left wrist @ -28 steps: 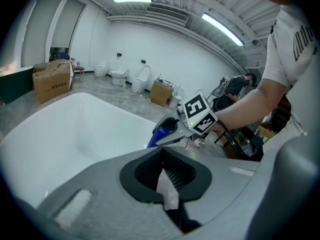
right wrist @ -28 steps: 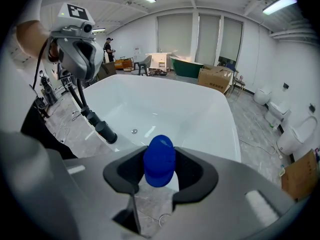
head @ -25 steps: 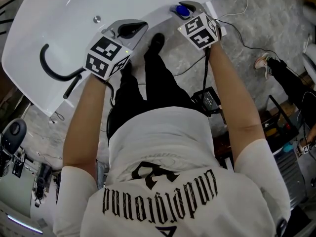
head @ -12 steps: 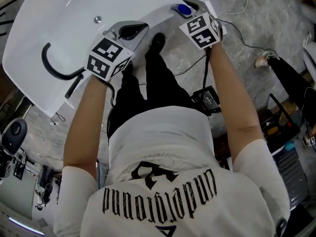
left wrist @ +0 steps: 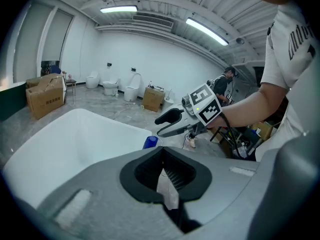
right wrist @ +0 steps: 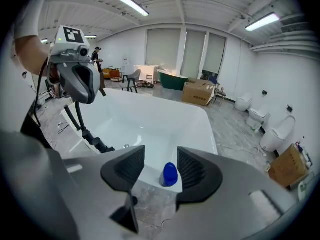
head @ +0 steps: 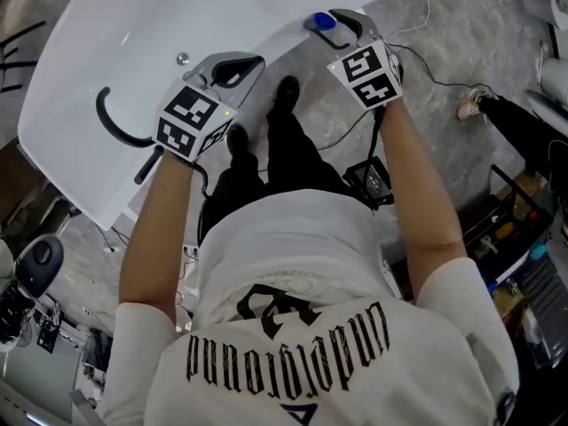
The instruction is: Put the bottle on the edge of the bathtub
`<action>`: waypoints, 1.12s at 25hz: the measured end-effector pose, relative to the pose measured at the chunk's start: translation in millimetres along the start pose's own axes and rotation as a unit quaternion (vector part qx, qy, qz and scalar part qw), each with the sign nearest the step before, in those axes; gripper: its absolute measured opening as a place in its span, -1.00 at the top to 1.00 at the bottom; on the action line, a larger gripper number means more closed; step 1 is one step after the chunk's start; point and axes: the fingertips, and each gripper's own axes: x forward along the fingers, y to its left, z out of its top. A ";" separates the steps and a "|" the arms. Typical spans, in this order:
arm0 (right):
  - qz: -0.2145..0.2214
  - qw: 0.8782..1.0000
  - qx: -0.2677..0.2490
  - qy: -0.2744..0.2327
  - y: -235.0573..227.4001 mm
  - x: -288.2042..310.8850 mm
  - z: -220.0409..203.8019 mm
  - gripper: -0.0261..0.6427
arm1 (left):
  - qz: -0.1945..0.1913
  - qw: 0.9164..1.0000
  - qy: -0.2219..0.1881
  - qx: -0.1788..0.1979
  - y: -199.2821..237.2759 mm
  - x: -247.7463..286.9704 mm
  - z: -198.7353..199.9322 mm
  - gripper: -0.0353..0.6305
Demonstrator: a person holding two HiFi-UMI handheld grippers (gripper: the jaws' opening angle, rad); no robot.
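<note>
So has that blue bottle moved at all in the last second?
No. The blue bottle sits at the same spot on the bathtub rim, near its corner.

Dressed in a white short-sleeved T-shirt (head: pixel 302 256) printed with black gothic lettering (head: pixel 288 355) under a black emblem (head: pixel 277 307). Black trousers (head: pixel 288 160) and black shoes (head: pixel 286 89). Grey left gripper (head: pixel 240 64) with black ribbed pads (left wrist: pixel 176 175), topped by a cube (head: pixel 191 114) of black-and-white square markers, with a small green light (head: pixel 229 110).
</note>
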 end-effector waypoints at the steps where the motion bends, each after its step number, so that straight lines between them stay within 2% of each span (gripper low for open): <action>1: -0.004 1.000 0.002 -0.007 8.3 -10.3 10.7 0.32 | 0.001 1.000 -0.006 0.006 -4.8 -12.9 4.3 0.88; 9: -0.035 0.997 0.019 -0.059 81.7 -100.1 71.7 0.51 | -0.008 0.996 -0.055 0.068 -63.2 -107.1 30.2 0.88; 14: -0.071 0.991 0.036 -0.110 122.5 -156.6 104.1 0.64 | -0.026 0.993 -0.091 0.070 -103.0 -160.7 38.2 0.88; 20: -0.106 0.983 0.034 -0.149 167.5 -217.3 120.1 0.73 | -0.033 0.985 -0.129 0.112 -149.9 -211.5 48.4 0.88; 28: -0.137 0.972 0.034 -0.189 209.4 -269.6 139.5 0.83 | -0.022 0.976 -0.163 0.142 -162.3 -266.8 58.9 0.88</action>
